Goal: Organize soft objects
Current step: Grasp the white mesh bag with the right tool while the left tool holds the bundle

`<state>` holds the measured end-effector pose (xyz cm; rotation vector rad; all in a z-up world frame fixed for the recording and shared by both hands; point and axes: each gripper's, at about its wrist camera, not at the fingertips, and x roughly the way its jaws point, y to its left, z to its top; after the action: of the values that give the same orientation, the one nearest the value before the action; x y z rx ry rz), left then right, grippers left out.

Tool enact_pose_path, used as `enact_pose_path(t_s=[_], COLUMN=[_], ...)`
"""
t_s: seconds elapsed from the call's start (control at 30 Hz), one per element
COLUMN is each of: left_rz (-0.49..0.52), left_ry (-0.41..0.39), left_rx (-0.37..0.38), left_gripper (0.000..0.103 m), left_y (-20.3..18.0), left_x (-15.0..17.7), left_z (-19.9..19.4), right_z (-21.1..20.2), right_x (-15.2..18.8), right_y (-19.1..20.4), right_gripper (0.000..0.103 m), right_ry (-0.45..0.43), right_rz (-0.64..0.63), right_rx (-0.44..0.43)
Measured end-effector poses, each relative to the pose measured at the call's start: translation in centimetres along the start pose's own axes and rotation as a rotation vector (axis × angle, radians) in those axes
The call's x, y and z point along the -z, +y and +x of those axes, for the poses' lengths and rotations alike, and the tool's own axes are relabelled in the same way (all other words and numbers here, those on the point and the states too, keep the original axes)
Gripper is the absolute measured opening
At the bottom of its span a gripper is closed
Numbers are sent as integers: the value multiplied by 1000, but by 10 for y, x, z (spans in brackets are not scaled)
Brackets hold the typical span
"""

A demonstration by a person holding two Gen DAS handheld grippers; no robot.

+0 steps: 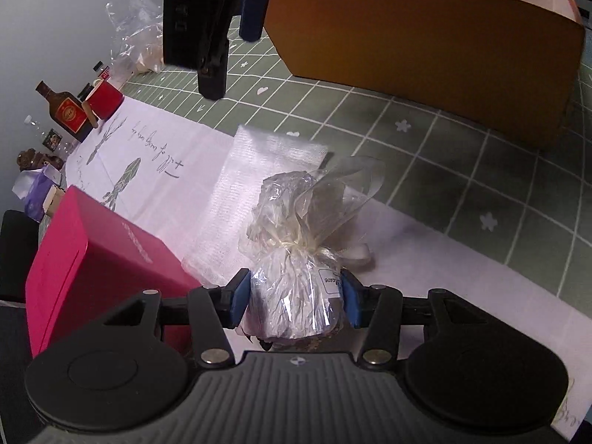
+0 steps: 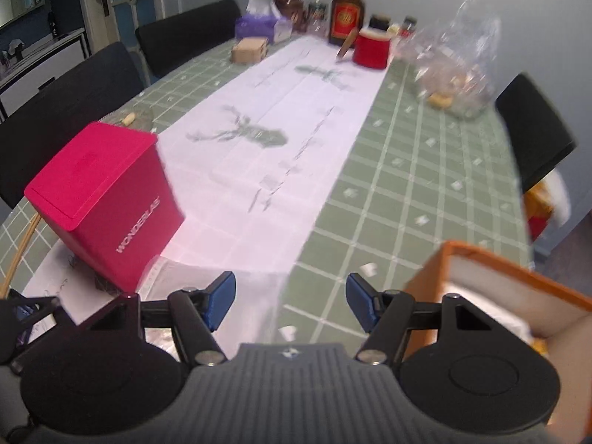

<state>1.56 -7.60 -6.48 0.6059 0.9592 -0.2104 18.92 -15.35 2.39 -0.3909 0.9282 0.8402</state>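
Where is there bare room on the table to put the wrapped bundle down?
Free: the white runner between the pink box and the green cloth, and the green cloth up to the orange box. Crowded: the far end around the bottle, red cup and tissue box.

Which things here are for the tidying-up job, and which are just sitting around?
For the job:
- wrapped bundle, held in left gripper
- orange box
- white cloth

Just lying about:
- pink box
- brown bottle
- tissue box
- red cup
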Motion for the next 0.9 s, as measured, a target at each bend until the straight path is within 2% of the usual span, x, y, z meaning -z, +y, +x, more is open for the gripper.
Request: enact_pose_path(t_s=[0.1, 0.23, 0.33, 0.57, 0.67, 0.73, 0.77, 0.8, 0.83, 0.87, 0.9], left_rz=[-7, -38, -34, -43, -44, -56, -66, -74, -79, -86, -94], left_ry=[-8, -15, -20, 5, 23, 25, 27, 27, 25, 23, 21], left_rx=[-4, 2, -3, -4, -12, -15, -13, -15, -19, -24, -28], left_gripper=[58, 58, 58, 58, 58, 58, 58, 58, 58, 58, 58], left_y=[5, 14, 14, 29, 37, 44, 45, 48, 51, 54, 57], left_x=[12, 20, 26, 37, 45, 50, 54, 55, 57, 58, 59], left_z=[-5, -7, -8, -14, -15, -15, -18, -19, -20, -21, -23], right_z=[29, 54, 66, 82, 82, 79, 78, 77, 76, 75, 75], right_x=[5, 13, 15, 15, 16, 16, 16, 15, 14, 13, 12], right_y=[19, 39, 45, 63, 71, 77, 78, 77, 76, 75, 73], right_gripper=[66, 76, 81, 80, 71, 56, 52, 38, 16, 4, 0], right_ry=[79, 160, 184, 198, 199, 193, 191, 187, 185, 190, 200], right_rz=[-20, -50, -18, -42, -98, -163, -182, -182, -181, -177, -167], right_rx=[-50, -114, -147, -177, -158, -122, -116, -119, -117, -118, -128])
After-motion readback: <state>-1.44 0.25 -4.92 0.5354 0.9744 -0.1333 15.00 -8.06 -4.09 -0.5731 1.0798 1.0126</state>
